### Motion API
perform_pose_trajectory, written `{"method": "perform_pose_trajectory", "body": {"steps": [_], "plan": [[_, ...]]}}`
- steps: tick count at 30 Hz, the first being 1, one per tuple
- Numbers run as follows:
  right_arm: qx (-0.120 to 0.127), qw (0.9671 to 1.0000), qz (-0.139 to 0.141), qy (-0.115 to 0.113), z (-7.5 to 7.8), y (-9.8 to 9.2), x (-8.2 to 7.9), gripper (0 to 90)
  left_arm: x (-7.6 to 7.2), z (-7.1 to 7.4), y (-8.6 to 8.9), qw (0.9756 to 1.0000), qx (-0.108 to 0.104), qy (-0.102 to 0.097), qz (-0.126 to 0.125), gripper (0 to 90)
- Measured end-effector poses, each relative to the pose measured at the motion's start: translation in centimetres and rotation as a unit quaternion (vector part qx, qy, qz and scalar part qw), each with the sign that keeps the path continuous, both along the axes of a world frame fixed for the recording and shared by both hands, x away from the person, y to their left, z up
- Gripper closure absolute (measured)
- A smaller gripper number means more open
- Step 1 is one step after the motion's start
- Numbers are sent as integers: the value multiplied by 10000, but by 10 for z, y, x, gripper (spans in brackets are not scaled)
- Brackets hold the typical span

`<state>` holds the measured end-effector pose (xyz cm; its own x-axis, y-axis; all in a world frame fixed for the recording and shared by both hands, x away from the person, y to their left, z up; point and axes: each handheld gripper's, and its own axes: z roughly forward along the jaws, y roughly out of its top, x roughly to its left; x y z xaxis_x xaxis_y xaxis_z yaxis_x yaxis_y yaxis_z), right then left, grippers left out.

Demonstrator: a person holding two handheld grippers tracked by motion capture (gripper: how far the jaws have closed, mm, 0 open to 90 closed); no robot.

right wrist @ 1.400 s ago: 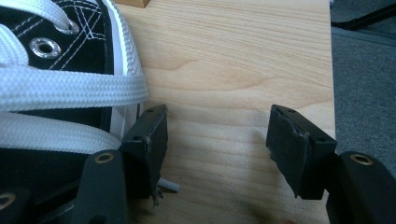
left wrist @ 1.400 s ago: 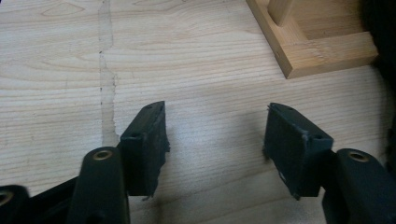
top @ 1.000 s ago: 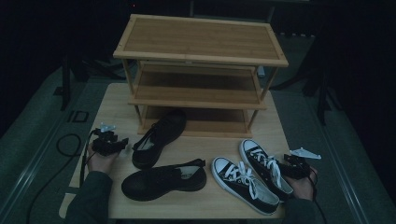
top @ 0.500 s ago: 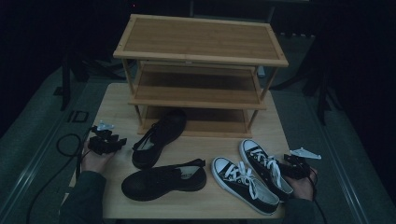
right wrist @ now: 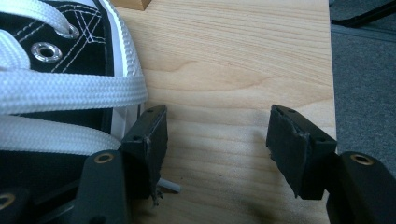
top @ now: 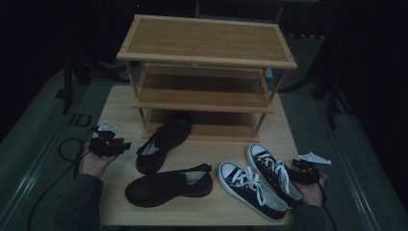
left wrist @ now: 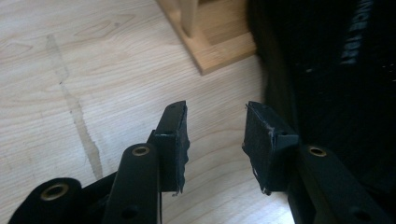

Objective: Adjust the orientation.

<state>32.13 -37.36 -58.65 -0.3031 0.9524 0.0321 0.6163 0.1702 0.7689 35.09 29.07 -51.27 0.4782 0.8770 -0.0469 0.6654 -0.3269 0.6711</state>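
The left hand-held gripper (left wrist: 215,140) was held half spread with nothing between its jaws, which had just been closing. A matte black leather shoe (top: 163,142), low-cut with dark laces, was laid on the bench (top: 120,103) just beside its right jaw.

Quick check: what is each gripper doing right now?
Left gripper: open, jaws just closing partway, nothing between them.
Right gripper: open, empty, beside the sneaker.

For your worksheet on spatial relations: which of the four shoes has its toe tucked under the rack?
The plain black shoe farther back; its toe lies under the wooden rack.
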Motion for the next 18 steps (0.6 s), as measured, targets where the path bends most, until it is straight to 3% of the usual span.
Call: {"method": "perform_pose_trajectory", "body": {"steps": [18], "plan": [[1, 10000, -2, 0, 0, 0, 0, 380, 3, 38, -19, 9991, 141, 43, -409, 623]]}}
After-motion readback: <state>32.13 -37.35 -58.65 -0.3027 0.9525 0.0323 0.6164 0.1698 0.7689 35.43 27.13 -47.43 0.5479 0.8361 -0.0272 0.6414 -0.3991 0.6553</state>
